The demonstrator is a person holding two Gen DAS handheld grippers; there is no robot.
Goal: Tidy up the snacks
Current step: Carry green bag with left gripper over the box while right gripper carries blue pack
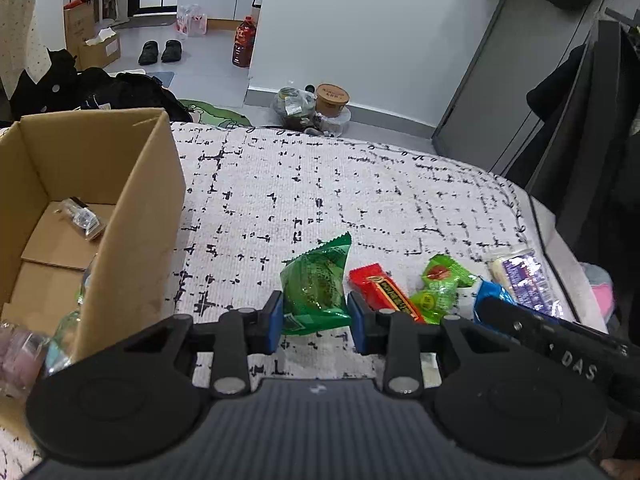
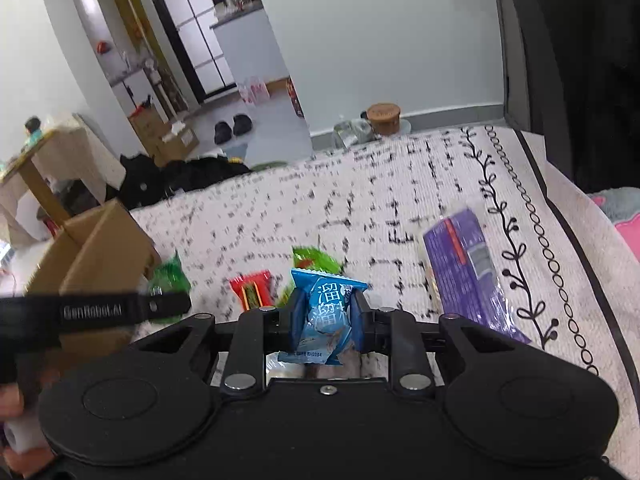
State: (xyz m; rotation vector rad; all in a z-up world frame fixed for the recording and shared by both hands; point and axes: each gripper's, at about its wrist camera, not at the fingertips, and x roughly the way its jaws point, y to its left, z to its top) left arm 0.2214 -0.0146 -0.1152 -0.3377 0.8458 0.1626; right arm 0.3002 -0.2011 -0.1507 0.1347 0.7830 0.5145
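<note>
Both grippers are at the pick-up step. The left gripper [image 1: 316, 320] has its pads on either side of the green packet [image 1: 316, 284] on the cloth [image 1: 320, 184] — whether it squeezes yet is hard to tell. The right gripper [image 2: 326, 320] pinches the blue packet [image 2: 326, 312], which bulges between the pads. The red bar [image 1: 384, 288] and purple pack [image 2: 468, 264] lie on the cloth nearby. Next, I judge, each packet goes left into the box [image 1: 132, 208] (already holding a few items), clearing its wall.
</note>
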